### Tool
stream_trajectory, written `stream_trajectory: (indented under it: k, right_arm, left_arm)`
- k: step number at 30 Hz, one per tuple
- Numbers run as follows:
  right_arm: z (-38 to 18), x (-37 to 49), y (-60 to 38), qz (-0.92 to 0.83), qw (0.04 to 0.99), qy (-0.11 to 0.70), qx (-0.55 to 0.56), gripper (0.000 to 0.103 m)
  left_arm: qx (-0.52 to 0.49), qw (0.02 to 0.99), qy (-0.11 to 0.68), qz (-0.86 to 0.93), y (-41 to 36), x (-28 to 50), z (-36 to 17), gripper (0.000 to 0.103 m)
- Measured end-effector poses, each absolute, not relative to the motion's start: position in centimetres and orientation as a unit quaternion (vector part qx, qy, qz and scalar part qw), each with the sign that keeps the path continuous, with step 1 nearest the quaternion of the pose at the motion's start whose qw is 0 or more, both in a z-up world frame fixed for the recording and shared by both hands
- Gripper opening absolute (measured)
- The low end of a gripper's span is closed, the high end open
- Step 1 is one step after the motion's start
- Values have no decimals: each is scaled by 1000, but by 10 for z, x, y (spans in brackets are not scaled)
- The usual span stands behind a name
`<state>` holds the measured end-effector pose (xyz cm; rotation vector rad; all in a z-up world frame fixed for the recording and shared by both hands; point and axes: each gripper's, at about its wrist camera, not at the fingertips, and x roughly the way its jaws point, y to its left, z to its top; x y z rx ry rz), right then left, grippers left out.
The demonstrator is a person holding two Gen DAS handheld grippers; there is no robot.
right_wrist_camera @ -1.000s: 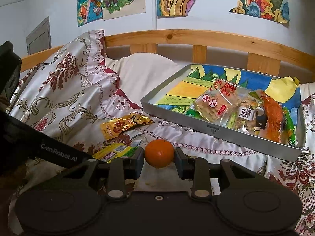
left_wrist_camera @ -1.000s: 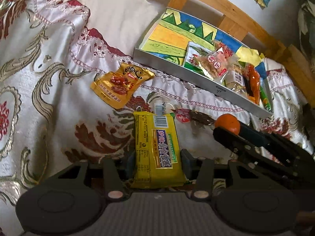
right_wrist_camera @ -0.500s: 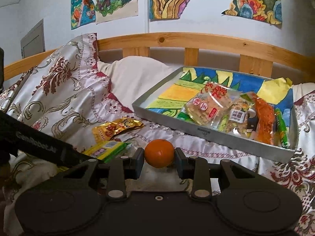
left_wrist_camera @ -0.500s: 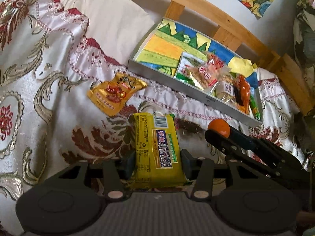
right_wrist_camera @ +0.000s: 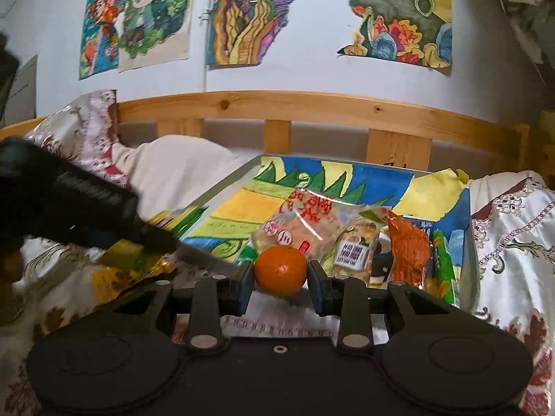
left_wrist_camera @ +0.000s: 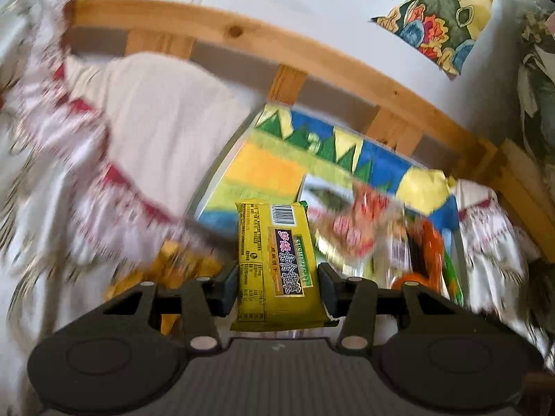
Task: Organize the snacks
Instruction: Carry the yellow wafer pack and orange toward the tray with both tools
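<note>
The grey tray (right_wrist_camera: 222,192) is sitting on the bedspread, its left half bare and giving open room, its right half crowded with packets; its raised near wall needs clearing. Just before that wall, the left gripper (left_wrist_camera: 277,286) is pinching the yellow snack packet (left_wrist_camera: 274,263) by its lower sides: light, crinkly, probably slippery film. Beside it, the right gripper (right_wrist_camera: 280,279) is clamping the orange (right_wrist_camera: 281,270) across its middle: firm, round, likely to roll.
</note>
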<state>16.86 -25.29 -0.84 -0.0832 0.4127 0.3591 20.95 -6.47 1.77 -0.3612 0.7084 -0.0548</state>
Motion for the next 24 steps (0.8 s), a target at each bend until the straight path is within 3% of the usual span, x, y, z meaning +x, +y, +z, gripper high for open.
stream_trajectory:
  k: [11,24]
  right_arm:
    - [-24,217,-260,163,965,204,-35,36]
    - [-33,230,-261,167,959,229,-22,37]
  left_arm:
    - [-135,932,337,1,-102,279,4,52]
    - [-121,925,360,2,-119,288,-30,52]
